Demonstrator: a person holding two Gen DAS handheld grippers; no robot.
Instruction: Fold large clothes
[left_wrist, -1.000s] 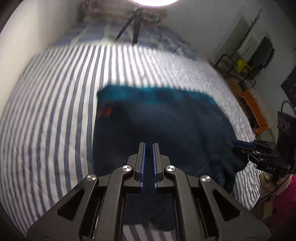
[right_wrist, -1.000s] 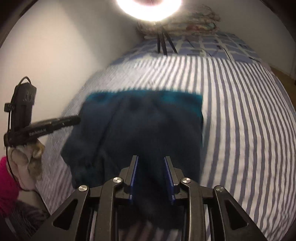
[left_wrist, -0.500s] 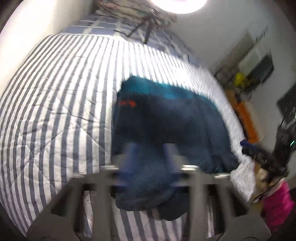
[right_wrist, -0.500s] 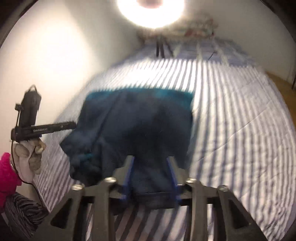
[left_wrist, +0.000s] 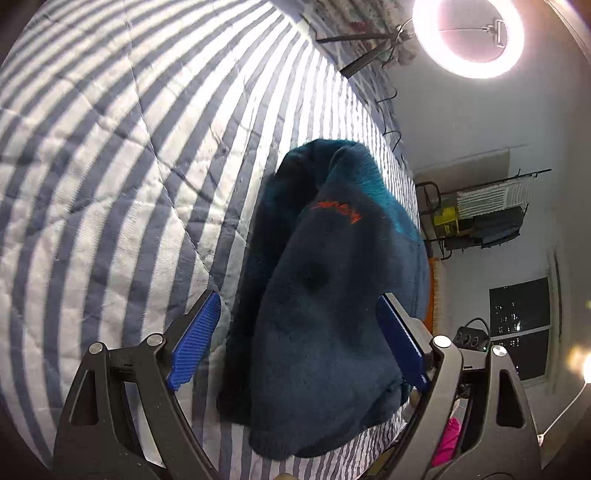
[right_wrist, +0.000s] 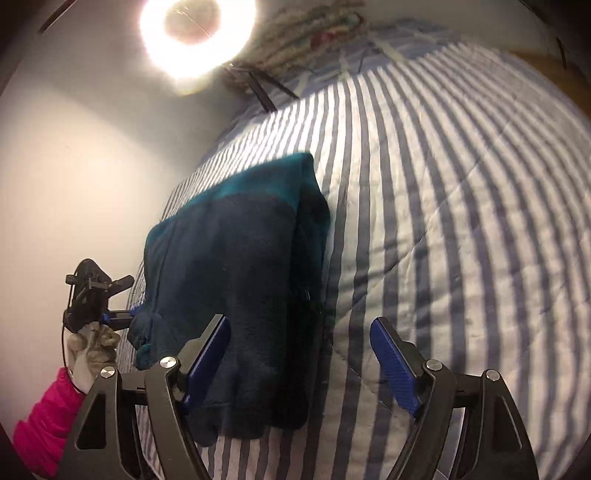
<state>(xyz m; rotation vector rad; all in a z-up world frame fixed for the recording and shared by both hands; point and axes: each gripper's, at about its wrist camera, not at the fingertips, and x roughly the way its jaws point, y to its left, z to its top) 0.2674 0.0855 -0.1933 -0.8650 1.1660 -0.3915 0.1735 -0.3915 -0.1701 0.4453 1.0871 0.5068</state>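
A dark navy fleece garment with a teal band and orange lettering lies folded on the striped bed; it also shows in the right wrist view. My left gripper is open and empty, hovering over the garment's near end. My right gripper is open and empty, above the garment's near right edge. The left gripper also shows in the right wrist view, held by a gloved hand at the garment's left side.
The blue-and-white striped quilt covers the bed, seen too in the right wrist view. A ring light on a tripod stands at the bed's far end. A white wall runs along the left side. Shelving stands beyond the bed.
Both grippers have opened wide; the left was shut a second ago. Both views have tilted and moved closer to the garment, which now lies folded narrower.
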